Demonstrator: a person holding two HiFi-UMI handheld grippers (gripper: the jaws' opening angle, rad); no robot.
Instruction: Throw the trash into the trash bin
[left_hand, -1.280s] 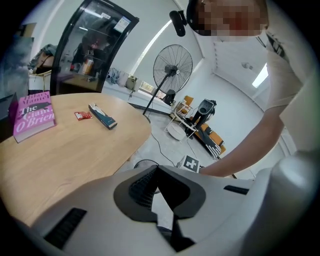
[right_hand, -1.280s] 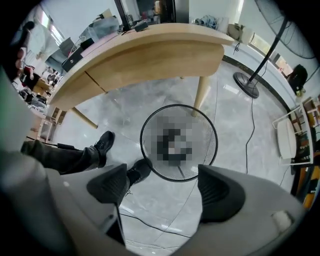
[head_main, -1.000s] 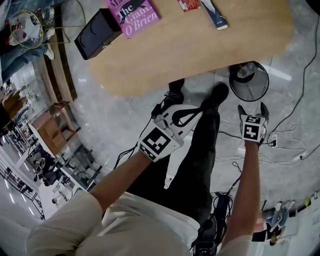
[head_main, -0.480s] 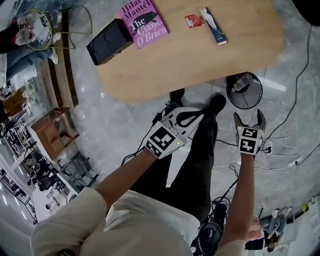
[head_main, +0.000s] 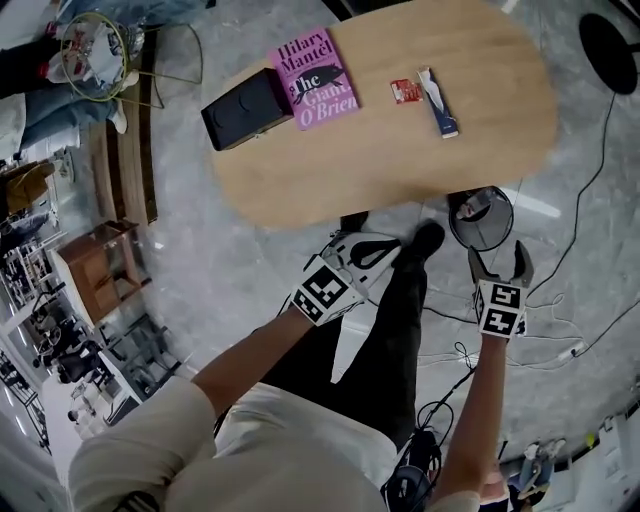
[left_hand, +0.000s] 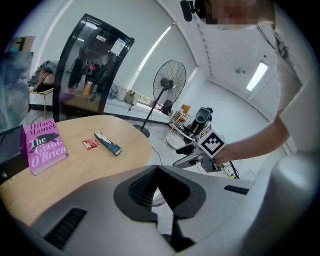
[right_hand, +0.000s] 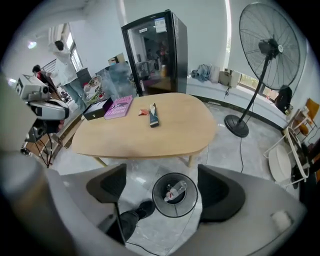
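Note:
The black mesh trash bin stands on the floor by the table's near edge, with a clear plastic bottle lying inside it. A red wrapper and a blue-and-white packet lie on the wooden table. My right gripper hangs open just on the near side of the bin; in the right gripper view the bin shows between its spread jaws. My left gripper is shut and holds nothing, over the person's dark trouser leg. From the left gripper I see the wrapper and packet.
A pink book and a black box lie on the table's left part. Cables trail over the floor to the right of the bin. A standing fan is beyond the table, and shelves and a wire basket fill the left side.
The head view has pulled back, so the whole table now shows and the bin sits lower in the picture. Both grippers keep their state; the right one stays by the bin.

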